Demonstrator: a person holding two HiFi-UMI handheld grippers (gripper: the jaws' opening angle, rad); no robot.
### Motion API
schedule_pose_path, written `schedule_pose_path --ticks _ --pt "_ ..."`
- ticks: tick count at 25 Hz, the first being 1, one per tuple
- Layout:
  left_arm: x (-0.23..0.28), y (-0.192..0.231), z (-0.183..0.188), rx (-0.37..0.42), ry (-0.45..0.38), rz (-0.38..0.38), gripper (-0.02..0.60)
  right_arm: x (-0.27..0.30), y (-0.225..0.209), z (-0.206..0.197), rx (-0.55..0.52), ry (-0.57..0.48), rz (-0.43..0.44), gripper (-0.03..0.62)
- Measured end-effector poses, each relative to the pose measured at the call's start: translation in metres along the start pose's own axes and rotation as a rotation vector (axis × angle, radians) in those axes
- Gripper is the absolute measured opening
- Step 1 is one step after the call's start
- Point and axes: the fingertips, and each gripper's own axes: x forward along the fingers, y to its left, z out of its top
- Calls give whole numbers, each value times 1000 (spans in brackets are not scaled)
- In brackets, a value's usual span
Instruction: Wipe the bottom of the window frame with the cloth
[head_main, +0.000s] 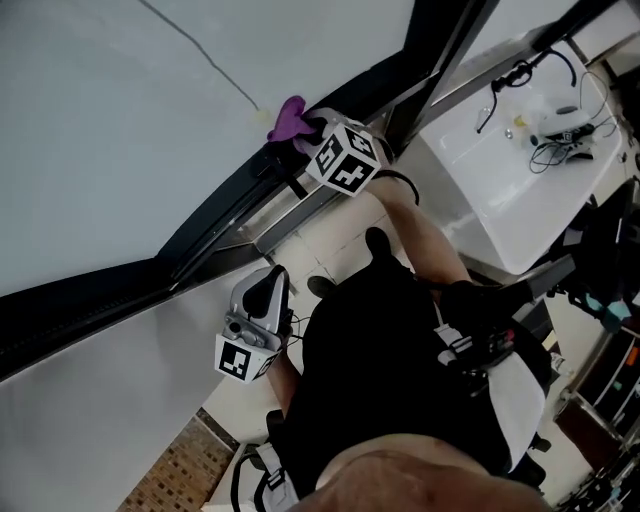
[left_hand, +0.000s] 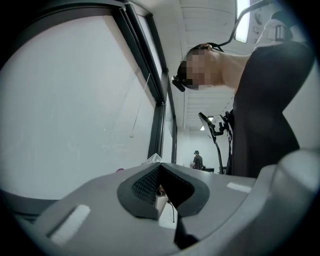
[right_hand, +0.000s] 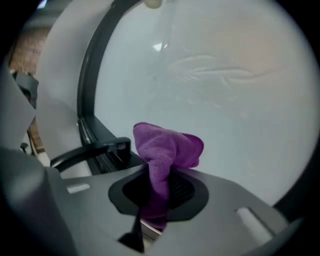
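- While the right gripper (head_main: 308, 138) has its jaws clamped on the purple cloth (right_hand: 167, 147), only a bunched knob of fabric sticks out past them. It sits at the edge where the glass pane (head_main: 120, 120) meets the dark window frame (head_main: 215, 222). Whether it is pressing on the frame I cannot tell.
- The left gripper (head_main: 276, 276) hangs lower along the same frame, well apart from the cloth, with its jaws together on nothing.
- Loss of grip is a risk. The cloth is pinched by a narrow fold, so dragging it along the frame could tug it out of the jaws, and it would then drop to the floor.
- Hard contact is another. With so little fabric ahead of the tips, a slight tilt would likely put the bare jaws on the frame or the glass, scraping instead of wiping.
- A snag is possible too. A black handle (right_hand: 95, 147) lies on the frame just beside the cloth, and a sweep toward it could catch the fabric or stop the gripper short.
- Coverage may also fall short. The knob of cloth looks too small to reach into the frame's grooves, so a single pass might clean only a thin strip.
- A thin pull cord (head_main: 200, 52) hangs across the pane, ending near the cloth, and a high stroke could hook it.
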Motion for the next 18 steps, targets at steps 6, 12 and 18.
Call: schedule_pose_path --ticks 6,12,18 --pt "-8 9 -2 -19 -3 39 1 14 -8 -4 -71 52 -26 63" --pt "-2 6 -8 -30 19 26 1 25 -10 -16 -141 81 -14 61" --pt "3 4 -8 -16 32 12 2 -5 -56 -40 -209 262 -267 63"
